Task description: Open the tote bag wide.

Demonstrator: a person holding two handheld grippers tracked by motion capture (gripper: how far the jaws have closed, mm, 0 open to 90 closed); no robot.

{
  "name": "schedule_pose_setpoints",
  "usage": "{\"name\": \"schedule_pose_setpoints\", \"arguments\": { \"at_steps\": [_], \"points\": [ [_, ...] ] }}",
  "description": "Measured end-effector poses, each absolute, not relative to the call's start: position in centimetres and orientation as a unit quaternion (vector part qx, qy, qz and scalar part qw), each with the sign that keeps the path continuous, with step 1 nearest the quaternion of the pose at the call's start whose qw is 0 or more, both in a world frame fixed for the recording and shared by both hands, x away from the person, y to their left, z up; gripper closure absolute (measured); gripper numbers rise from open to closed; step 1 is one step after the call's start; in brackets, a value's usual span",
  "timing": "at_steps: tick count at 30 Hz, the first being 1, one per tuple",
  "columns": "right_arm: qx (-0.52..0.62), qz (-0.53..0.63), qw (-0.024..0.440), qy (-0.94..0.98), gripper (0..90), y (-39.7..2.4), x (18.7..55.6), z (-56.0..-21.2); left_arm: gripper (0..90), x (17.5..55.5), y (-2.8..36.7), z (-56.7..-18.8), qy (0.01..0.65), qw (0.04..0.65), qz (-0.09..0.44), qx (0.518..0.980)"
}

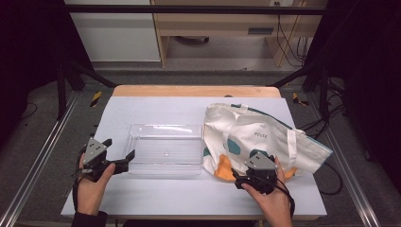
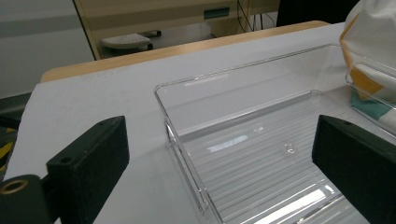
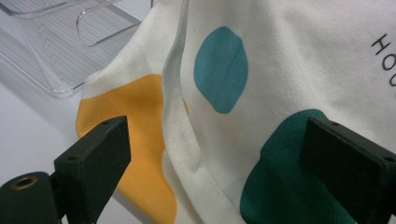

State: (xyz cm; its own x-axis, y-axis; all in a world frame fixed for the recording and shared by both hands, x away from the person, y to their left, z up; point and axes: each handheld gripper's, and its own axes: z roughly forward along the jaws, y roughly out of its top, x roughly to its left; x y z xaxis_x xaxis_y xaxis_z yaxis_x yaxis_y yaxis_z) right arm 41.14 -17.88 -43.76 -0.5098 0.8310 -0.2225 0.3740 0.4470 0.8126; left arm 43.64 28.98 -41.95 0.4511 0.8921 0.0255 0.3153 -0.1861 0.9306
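Note:
A clear plastic tray (image 1: 165,126) lies empty at the middle of the white table. To its right lies a cream tote bag (image 1: 265,135) with teal, orange and dark green spots, its edge resting against the tray's right end. My left gripper (image 1: 119,149) is open at the tray's left end; in the left gripper view its gripper (image 2: 219,154) frames the tray's left wall (image 2: 182,144) without touching it. My right gripper (image 1: 257,155) is open at the bag's near edge. In the right gripper view its gripper (image 3: 224,158) frames a seam of the bag (image 3: 182,140), and the pads are clear of the cloth.
The white tabletop (image 1: 156,194) has a wooden strip (image 1: 196,91) along its far edge. Beyond stand black frame bars (image 1: 71,71) and a wooden desk (image 1: 222,28). Cables (image 1: 326,123) hang off the table's right side.

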Motion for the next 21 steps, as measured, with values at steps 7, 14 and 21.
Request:
{"name": "schedule_pose_setpoints", "arguments": {
  "at_steps": [7, 14, 21],
  "points": [
    [0.373, 0.372, 0.317, 0.789, 17.9, -18.1, 40.7, -43.5, 3.9, 43.4, 26.8, -40.1, 0.389, 0.479, 0.3, 0.727],
    [0.354, 0.377, 0.318, 0.795, 32.8, -18.6, 39.9, -41.4, 4.6, 43.7, 23.3, -38.2, 0.339, 0.484, 0.283, 0.755],
    [0.322, 0.394, 0.311, 0.802, 45.8, -20.7, 39.0, -37.4, 5.0, 44.8, 19.7, -36.9, 0.313, 0.468, 0.261, 0.785]
  ]
}}
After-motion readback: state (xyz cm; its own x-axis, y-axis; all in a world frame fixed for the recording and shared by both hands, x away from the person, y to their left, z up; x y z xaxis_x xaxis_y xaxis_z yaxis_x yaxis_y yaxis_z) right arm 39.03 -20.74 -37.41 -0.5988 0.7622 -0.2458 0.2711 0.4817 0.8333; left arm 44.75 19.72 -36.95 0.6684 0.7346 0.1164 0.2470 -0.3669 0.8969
